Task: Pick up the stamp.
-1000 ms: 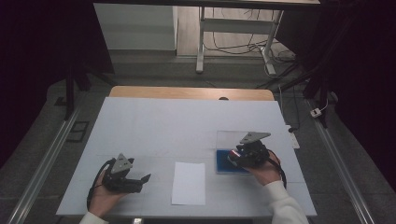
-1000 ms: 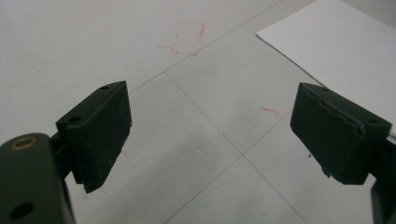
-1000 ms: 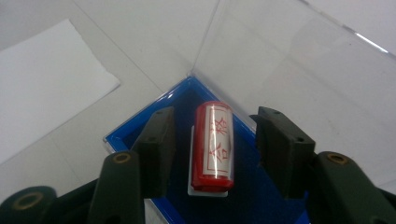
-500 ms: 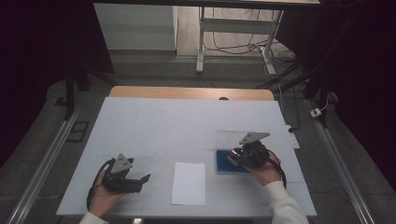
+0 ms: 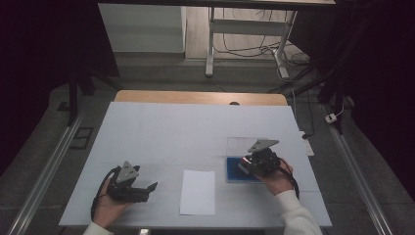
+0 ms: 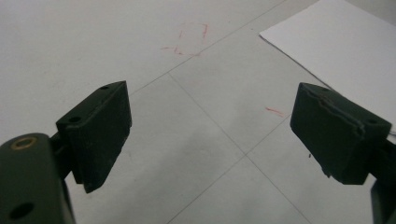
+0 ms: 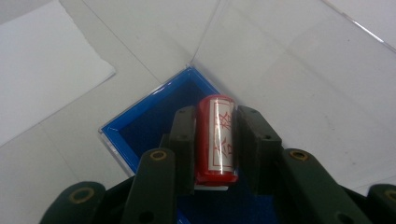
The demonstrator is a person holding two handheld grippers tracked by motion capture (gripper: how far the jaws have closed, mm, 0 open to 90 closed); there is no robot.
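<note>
A red cylindrical stamp [image 7: 217, 140] with a white label and red characters lies between the pads of my right gripper [image 7: 215, 111], which has just closed on it. It is held just above an open blue box [image 7: 154, 116]. In the high view the right gripper [image 5: 247, 164] hovers over that blue box [image 5: 235, 175] at the table's right. The box's clear lid [image 5: 240, 146] lies flat behind it. My left gripper [image 5: 147, 188] rests low at the front left. Its jaws stand wide open [image 6: 210, 126] over bare table.
A white sheet of paper [image 5: 197, 192] lies at the front middle between the two hands, and its corner [image 6: 336, 42] reaches close to my left gripper. The white table top [image 5: 195, 127] stretches back to a wooden edge [image 5: 195, 97].
</note>
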